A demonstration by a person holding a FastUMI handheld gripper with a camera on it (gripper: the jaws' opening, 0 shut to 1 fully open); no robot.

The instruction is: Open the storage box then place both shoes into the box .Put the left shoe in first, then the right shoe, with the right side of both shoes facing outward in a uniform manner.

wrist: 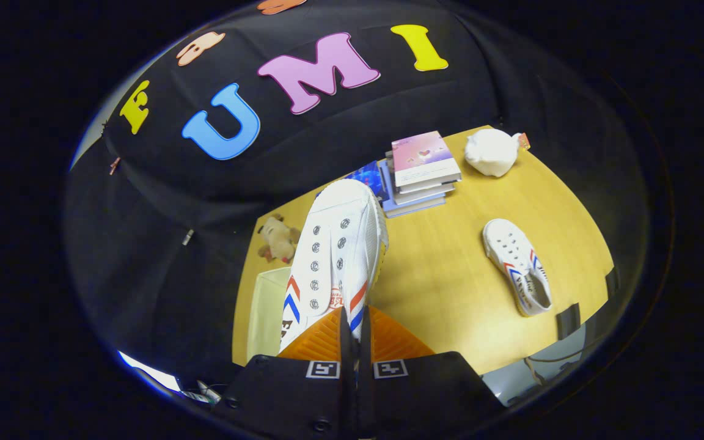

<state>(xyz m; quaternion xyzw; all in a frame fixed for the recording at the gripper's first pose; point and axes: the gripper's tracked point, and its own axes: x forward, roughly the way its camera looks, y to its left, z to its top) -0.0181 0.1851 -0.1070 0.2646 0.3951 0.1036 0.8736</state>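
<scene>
Now | gripper (355,321) clamped on raised shoe (337,244) | second shoe (520,266) near table (443,281) edge, bare wood between

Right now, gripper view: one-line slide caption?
Tongs shut on a white shoe held above the wooden table; second shoe lies beyond, near stacked books.

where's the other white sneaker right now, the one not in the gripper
In the gripper view, the loose white canvas sneaker lies on the yellow wooden table, right of the fingers, nearer than the white pouch.
</scene>
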